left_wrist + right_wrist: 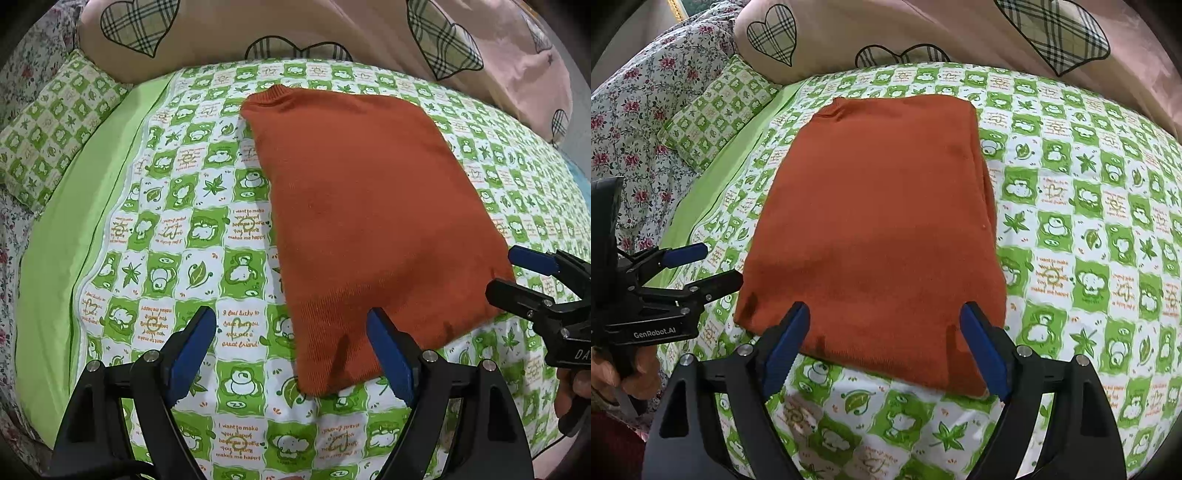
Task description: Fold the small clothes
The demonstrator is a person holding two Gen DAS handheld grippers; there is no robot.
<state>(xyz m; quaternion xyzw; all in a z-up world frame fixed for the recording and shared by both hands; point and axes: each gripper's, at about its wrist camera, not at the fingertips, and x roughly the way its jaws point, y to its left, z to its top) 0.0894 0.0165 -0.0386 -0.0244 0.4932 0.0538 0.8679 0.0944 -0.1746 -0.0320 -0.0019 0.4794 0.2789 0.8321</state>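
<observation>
Rust-orange sweater (369, 221) lies folded in a rectangle, flat on the green frog-print bed sheet (166, 229). Left tool (291, 354) hovers at its near edge, fingers apart, empty. Right tool (886, 343) likewise spread, holding nothing.

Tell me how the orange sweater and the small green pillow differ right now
The orange sweater is plain rust-coloured knit; the green pillow is checked green and white with cartoon prints. The sweater lies folded flat mid-bed, near both open grippers; the pillow sits plump at the far left edge, against the floral fabric. Both rest untouched on the bed.
</observation>
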